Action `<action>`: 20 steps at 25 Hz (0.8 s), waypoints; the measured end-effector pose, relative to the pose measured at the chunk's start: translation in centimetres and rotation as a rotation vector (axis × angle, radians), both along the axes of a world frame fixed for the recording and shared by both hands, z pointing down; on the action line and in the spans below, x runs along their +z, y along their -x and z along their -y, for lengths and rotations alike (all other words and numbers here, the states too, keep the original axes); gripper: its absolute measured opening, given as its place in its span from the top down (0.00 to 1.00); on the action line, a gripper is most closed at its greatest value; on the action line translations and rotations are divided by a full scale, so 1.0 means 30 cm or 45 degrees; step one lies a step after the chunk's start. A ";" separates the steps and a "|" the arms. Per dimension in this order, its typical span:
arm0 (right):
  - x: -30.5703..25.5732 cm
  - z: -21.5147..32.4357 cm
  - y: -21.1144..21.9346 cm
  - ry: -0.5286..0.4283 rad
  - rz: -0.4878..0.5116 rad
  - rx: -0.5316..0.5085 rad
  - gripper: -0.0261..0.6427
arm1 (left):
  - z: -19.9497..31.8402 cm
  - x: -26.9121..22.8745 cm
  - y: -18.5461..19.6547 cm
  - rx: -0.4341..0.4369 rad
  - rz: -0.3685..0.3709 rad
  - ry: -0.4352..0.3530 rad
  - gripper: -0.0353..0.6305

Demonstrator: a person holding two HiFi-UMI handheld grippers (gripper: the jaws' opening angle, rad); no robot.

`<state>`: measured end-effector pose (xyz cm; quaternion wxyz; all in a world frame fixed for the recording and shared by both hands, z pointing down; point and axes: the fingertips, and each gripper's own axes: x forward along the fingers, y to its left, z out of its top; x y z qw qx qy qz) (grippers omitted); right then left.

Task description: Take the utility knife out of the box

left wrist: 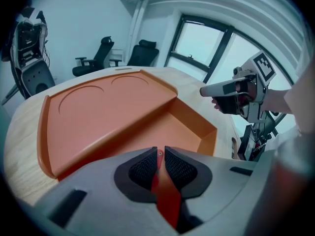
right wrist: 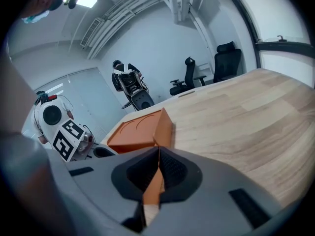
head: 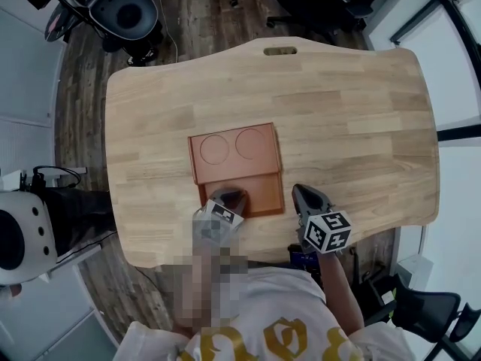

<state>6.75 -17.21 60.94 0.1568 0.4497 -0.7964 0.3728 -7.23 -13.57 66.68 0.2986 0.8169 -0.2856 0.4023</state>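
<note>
An orange box [head: 234, 156] lies on the wooden table [head: 353, 119]. Its lid [left wrist: 108, 109] has two round recesses, and its near compartment [left wrist: 183, 128] stands open. The part of the compartment floor that shows is bare, and no utility knife is plainly in view. My left gripper [head: 230, 198] points down over the compartment's near left part. Its jaws [left wrist: 160, 151] are shut to a slit, in which a thin red strip with a small rivet shows; I cannot tell what it is. My right gripper [head: 302, 193] hangs shut and empty just right of the box [right wrist: 140, 131].
The table's near edge [head: 248, 250] runs just behind both grippers. A handle slot [head: 280, 50] is cut at the table's far edge. Office chairs [head: 124, 10] stand beyond the table, a white device [head: 19, 235] sits at the left, and windows [left wrist: 206, 48] line the right side.
</note>
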 end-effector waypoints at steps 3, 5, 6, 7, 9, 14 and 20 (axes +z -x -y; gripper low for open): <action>0.015 0.006 0.002 0.014 0.005 0.001 0.94 | -0.007 0.030 -0.001 0.037 0.029 0.045 0.84; 0.023 0.006 0.004 0.023 0.010 0.001 0.94 | -0.017 0.047 -0.005 0.069 0.061 0.072 0.79; 0.026 0.006 0.005 0.026 0.013 0.001 0.94 | -0.021 0.055 -0.007 0.088 0.082 0.076 0.78; 0.029 0.006 0.006 0.029 0.014 0.000 0.94 | -0.023 0.063 -0.008 0.107 0.105 0.075 0.77; 0.030 0.008 0.007 0.032 0.016 0.000 0.94 | -0.024 0.077 -0.007 0.134 0.156 0.061 0.76; 0.040 0.008 -0.005 0.043 0.016 0.002 0.94 | 0.001 0.090 0.013 0.167 0.292 -0.023 0.85; 0.035 0.007 -0.026 0.042 0.022 0.027 0.94 | -0.009 0.097 0.008 0.266 0.363 -0.052 0.85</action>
